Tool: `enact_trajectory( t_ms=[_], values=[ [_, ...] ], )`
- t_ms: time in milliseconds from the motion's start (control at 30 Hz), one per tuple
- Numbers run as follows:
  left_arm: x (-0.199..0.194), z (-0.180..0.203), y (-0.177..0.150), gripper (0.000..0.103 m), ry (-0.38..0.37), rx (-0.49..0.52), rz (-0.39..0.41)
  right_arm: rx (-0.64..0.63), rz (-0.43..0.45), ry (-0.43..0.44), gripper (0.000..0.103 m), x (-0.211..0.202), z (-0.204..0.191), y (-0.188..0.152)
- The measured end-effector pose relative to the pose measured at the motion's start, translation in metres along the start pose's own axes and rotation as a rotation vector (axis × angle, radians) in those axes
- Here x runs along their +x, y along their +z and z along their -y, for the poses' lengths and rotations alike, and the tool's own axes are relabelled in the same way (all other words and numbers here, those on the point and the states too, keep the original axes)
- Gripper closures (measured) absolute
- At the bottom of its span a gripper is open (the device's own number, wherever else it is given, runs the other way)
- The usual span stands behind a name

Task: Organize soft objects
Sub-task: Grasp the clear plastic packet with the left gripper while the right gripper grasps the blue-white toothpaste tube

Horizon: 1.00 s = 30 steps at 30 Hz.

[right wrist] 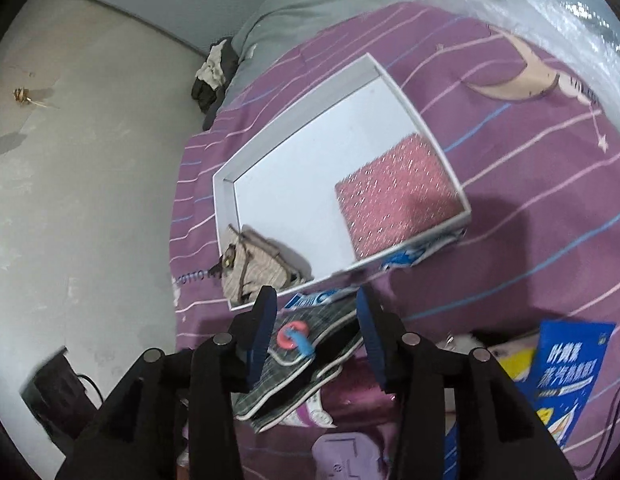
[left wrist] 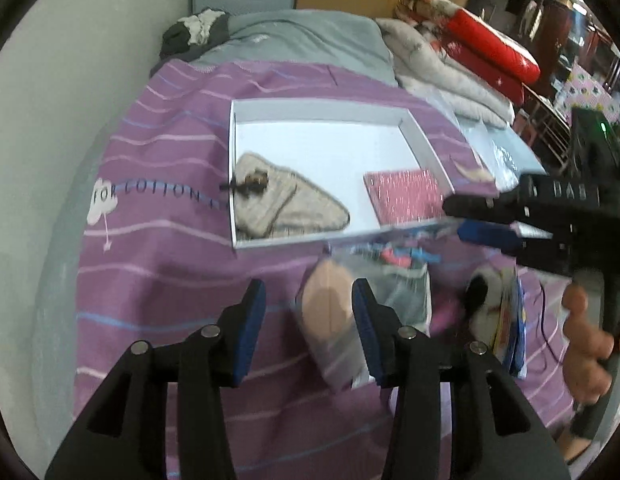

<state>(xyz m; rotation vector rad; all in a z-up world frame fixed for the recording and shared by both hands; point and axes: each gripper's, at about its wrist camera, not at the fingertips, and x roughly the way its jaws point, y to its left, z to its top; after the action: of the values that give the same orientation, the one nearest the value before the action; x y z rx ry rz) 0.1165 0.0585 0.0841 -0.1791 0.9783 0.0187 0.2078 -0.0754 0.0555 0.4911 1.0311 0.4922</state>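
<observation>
Right gripper (right wrist: 316, 336) spread over plaid pouch (right wrist: 298, 364) on the bed, just off the tray's (right wrist: 270, 136) near edge. Left gripper (left wrist: 310, 332) spread too, empty. Pouch looks limp, light; I'd pinch mid-body.

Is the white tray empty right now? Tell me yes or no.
No: the right wrist view shows the white tray holding a pink sparkly pad and a beige knitted item.

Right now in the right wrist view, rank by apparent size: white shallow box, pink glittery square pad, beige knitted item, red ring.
1. White shallow box
2. Pink glittery square pad
3. Beige knitted item, partly hidden
4. Red ring
</observation>
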Motion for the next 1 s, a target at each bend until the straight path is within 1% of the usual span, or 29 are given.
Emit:
enact_trajectory(
  t_ms=[67, 233, 267, 333, 367, 400, 533, 633, 733, 933, 1000],
  values=[
    [-0.004, 0.001, -0.008, 0.057, -0.011, 0.014, -0.006, -0.007, -0.011, -0.006, 0.061, 0.002, -0.003, -0.005],
    [-0.014, 0.002, -0.013, 0.057, -0.044, 0.022, 0.000, -0.016, -0.044, -0.003, 0.061, 0.007, -0.008, -0.014],
    [-0.016, 0.002, -0.014, 0.057, -0.060, 0.020, -0.002, -0.018, -0.053, -0.002, 0.061, 0.007, -0.009, -0.017],
    [-0.018, 0.005, -0.016, 0.057, -0.121, 0.039, -0.021, -0.024, -0.057, -0.006, 0.061, 0.007, -0.011, -0.019],
    [-0.018, 0.008, -0.017, 0.057, -0.141, 0.053, -0.033, -0.026, -0.056, -0.009, 0.061, 0.006, -0.011, -0.019],
    [-0.018, 0.013, -0.019, 0.057, -0.144, 0.073, -0.042, -0.026, -0.054, -0.010, 0.061, 0.005, -0.012, -0.019],
    [-0.008, 0.029, -0.025, 0.057, -0.079, 0.142, -0.073, -0.019, -0.047, -0.017, 0.061, 0.000, -0.009, -0.018],
    [0.006, 0.031, -0.028, 0.057, -0.061, 0.150, -0.092, -0.012, -0.039, -0.023, 0.061, -0.003, -0.006, -0.017],
    [0.019, 0.028, -0.028, 0.057, -0.048, 0.127, -0.103, -0.004, -0.039, -0.025, 0.061, -0.004, -0.004, -0.016],
    [0.023, 0.017, -0.025, 0.057, -0.063, 0.074, -0.048, 0.004, -0.054, -0.029, 0.061, 0.005, 0.000, -0.016],
    [0.021, 0.015, -0.024, 0.064, -0.070, 0.068, -0.029, 0.012, -0.054, -0.034, 0.061, 0.008, 0.002, -0.015]
  ],
)
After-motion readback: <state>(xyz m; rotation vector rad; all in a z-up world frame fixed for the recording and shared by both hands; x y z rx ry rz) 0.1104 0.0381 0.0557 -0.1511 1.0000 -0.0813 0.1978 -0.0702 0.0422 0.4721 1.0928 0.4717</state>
